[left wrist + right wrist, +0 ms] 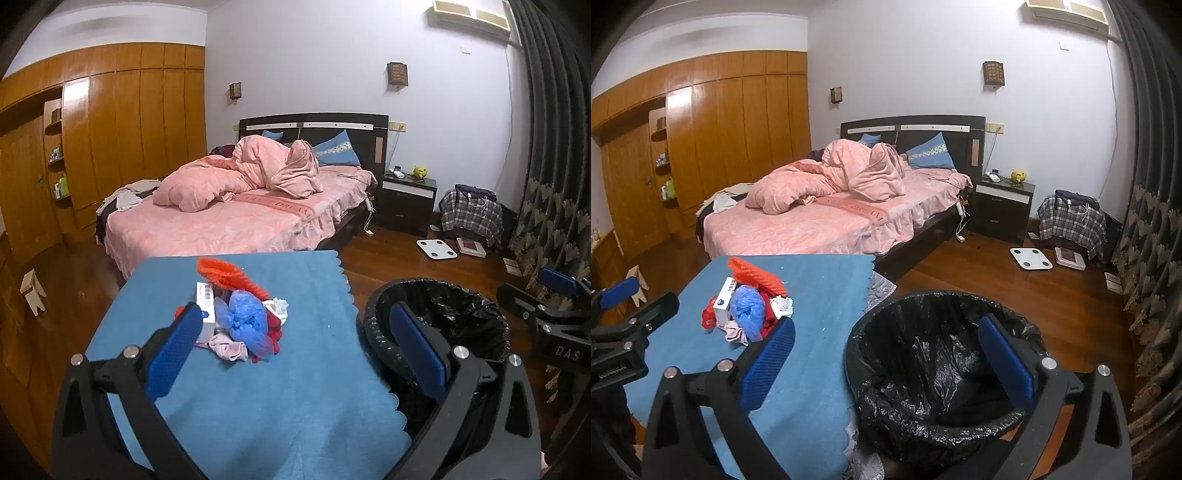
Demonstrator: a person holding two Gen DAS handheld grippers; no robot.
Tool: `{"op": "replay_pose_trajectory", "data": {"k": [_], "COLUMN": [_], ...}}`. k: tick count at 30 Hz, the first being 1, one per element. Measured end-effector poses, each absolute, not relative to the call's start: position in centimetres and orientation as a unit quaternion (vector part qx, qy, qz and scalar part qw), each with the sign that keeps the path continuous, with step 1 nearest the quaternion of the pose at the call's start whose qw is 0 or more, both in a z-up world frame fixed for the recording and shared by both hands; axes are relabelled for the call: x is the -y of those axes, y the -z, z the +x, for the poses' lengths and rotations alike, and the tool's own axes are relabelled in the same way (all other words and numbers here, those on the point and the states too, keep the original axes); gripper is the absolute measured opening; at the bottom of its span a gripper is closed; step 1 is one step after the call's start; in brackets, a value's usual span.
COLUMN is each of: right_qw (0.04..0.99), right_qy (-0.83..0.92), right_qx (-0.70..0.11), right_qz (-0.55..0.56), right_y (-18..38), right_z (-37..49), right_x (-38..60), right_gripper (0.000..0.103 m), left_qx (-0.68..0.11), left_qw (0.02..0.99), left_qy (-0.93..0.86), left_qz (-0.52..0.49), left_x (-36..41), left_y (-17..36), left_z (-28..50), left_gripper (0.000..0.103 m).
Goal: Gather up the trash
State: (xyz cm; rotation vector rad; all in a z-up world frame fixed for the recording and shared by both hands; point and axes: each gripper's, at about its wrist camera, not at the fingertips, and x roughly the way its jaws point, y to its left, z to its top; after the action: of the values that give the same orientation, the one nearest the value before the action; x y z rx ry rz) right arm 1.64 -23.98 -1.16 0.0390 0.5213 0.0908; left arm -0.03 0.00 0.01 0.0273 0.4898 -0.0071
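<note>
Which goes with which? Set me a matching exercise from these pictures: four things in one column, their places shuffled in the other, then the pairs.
Things:
1. trash pile
2. bin
3. white scale
4. yellow toy

Places:
A. on the dark nightstand
B. on the blue cloth
C. flat on the wooden floor
D. beside the cloth-covered table, lined with a black bag

Pairs: 1-B, 2-D, 3-C, 4-A

Bedroom, dim indoor light. Pale lilac walls [314,55]; glossy dark wooden floor [1015,280]. Orange-brown wooden wardrobe wall [122,122] on the left. Dark-framed bed with rumpled pink bedding [236,206] at centre, black nightstand [408,201] just beside it. Dark patterned curtain [1152,184] on the right.
</note>
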Motion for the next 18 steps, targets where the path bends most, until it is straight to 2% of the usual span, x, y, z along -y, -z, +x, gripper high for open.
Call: {"op": "replay_pose_trajectory", "data": {"k": [18], "right_qw": [0.965], "right_qy": [-0.044], "right_qx": [-0.258], "right_qz": [0.018], "right_y": [1.10], "right_z": [1.70], "right_x": [23.84], "right_gripper": [0.097], "left_qx": [-0.244], "left_qw": [0.970], "left_qy": [0.005], "left_qz": [0.011], "left_x": [-0.04], "left_y": [-0.01], "left_z": [-0.01], "left_gripper": [0.098]}}
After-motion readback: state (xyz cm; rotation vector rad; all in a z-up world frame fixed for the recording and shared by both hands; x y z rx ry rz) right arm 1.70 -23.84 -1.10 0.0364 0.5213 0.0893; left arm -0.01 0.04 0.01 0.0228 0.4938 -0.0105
